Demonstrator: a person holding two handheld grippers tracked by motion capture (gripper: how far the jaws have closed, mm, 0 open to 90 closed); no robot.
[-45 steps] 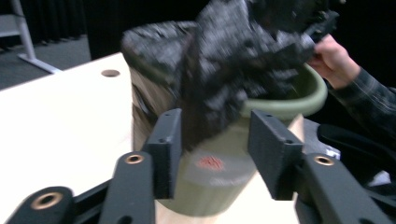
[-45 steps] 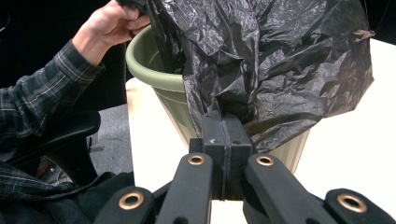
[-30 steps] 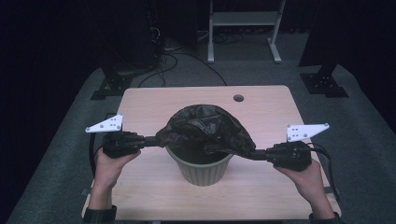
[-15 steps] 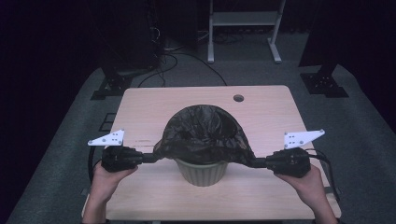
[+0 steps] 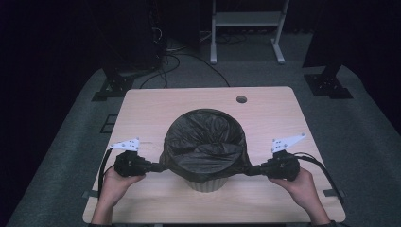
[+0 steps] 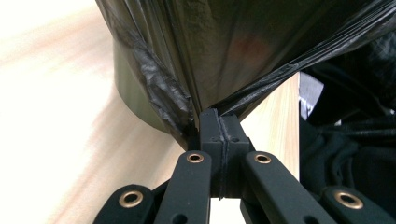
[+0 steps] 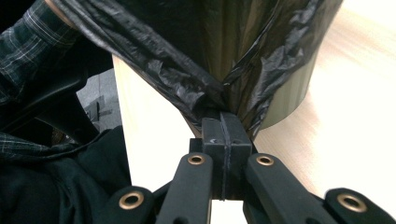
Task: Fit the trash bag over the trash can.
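- Bag (image 5: 205,142), a black plastic bin liner, is stretched over the mouth of the bin (image 5: 208,183) and sags into a shallow hollow inside; its skirt hangs partway down the bin's wall, and the plastic is pulled out to a taut point on the left and on the right.
- Table (image 5: 265,109), pale wood, carries the bin a little nearer its near edge than its far edge and about midway between the left and right edges; a small round hole (image 5: 241,99) sits close to the far edge, right of the middle.
- Bin is pale green with ribbed sides, upright, its base on the table; the lower band of the wall shows below the bag in the high view, and its curved side shows in both gripper views.
- Left gripper (image 5: 152,166) is level, just beside the bin's left side and low, near the table's near-left part; its jaws are pressed together with a gathered fold of the bag pinched between them (image 6: 219,122).
- Right gripper (image 5: 250,170) mirrors it on the bin's right side, near the table's near-right part; its jaws are clamped tight on a bunched corner of the bag (image 7: 223,122).
- Hands: the left hand (image 5: 116,182) and the right hand (image 5: 298,183) come in over the near edge, each wrapped round its gripper's body.
- Whether the bag's hem has cleared the bin's rim all the way round at the back is hard to tell from the high view.
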